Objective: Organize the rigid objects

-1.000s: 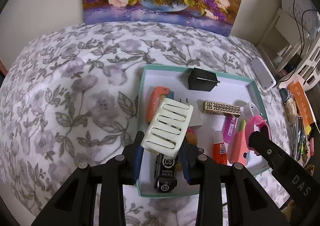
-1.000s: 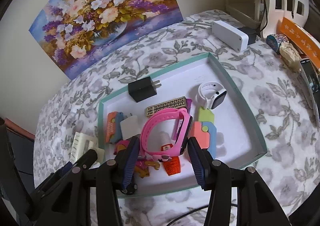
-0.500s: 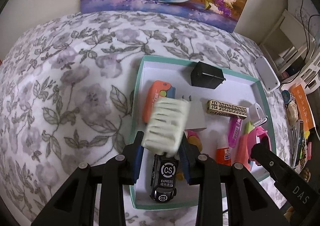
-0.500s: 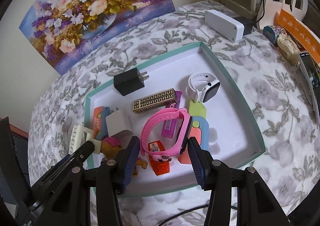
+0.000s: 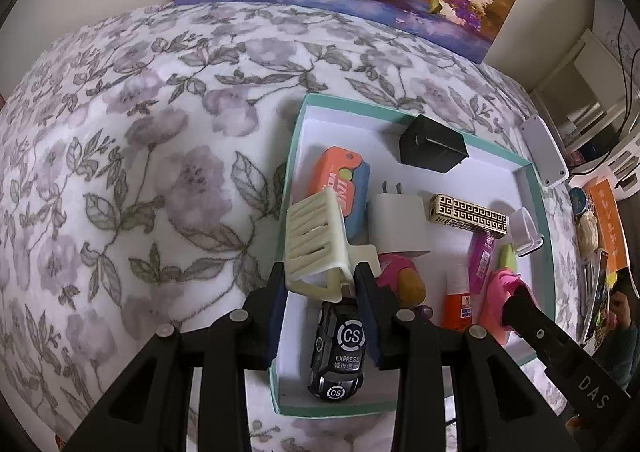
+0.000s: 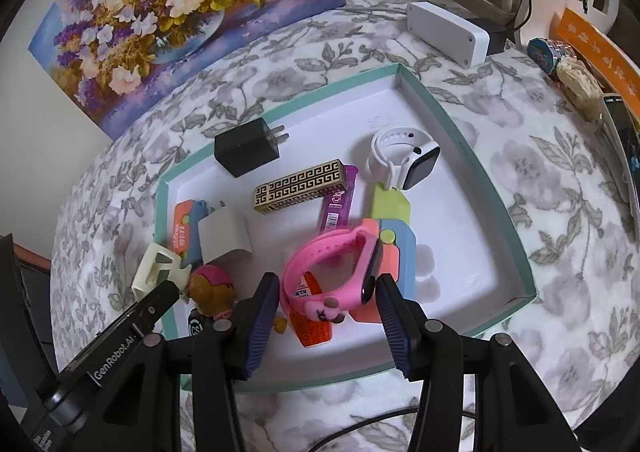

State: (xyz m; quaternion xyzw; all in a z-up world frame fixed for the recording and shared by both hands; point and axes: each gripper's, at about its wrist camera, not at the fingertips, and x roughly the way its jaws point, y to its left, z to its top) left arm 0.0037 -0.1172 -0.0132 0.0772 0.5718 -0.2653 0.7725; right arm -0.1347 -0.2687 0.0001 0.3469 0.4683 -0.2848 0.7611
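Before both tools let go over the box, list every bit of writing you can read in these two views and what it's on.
"CS" and "EXPRESS": toy car; the characters under "EXPRESS" are too small to read.
"DAS": right tool, on its arm.
"GenRobot.AI": left tool, on its arm.
Too blurred to read: print on the orange case, purple packet, orange tube and orange box.

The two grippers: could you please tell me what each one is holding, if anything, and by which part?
The left gripper grips the cream slotted rack by its near end. The right gripper grips the pink watch across its band and screen.
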